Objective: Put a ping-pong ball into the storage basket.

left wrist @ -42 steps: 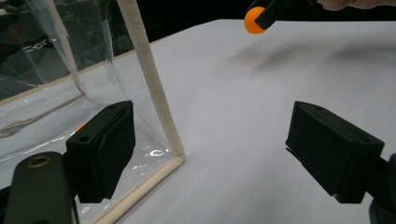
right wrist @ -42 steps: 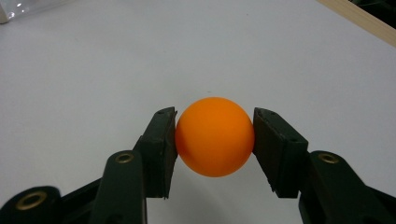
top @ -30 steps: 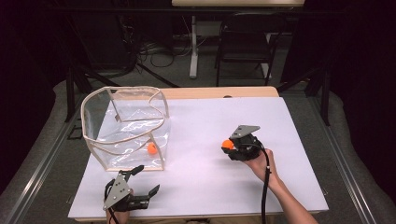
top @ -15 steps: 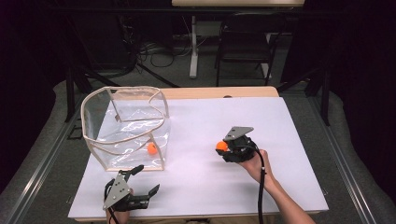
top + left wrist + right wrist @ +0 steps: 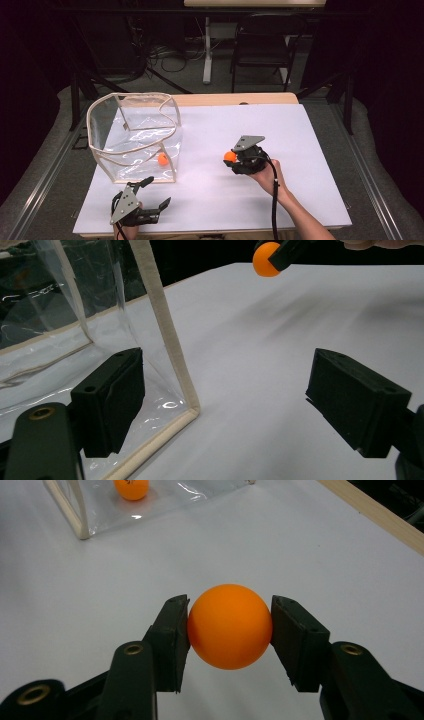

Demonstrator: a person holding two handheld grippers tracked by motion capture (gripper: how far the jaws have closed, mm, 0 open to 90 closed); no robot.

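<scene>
So our right gripper (image 5: 230,630) has an orange ball (image 5: 230,626) pinched squarely between its two jaws, one pad on each side, and it's held a bit above the white tabletop (image 5: 300,130) roughly mid-table. In the high view that ball (image 5: 230,156) sticks out of the gripper's (image 5: 239,159) left end, pointing toward the clear box.

The clear plastic box (image 5: 135,135) with the beige trim sits on the left part of the tabletop, and a second orange ball (image 5: 163,159) lies inside it near the front right corner.

Our left gripper (image 5: 151,194) is down by the near edge, just in front of the box, jaws spread wide with nothing between them. In its own view the box's front corner edge (image 5: 170,350) stands between the jaws.
</scene>
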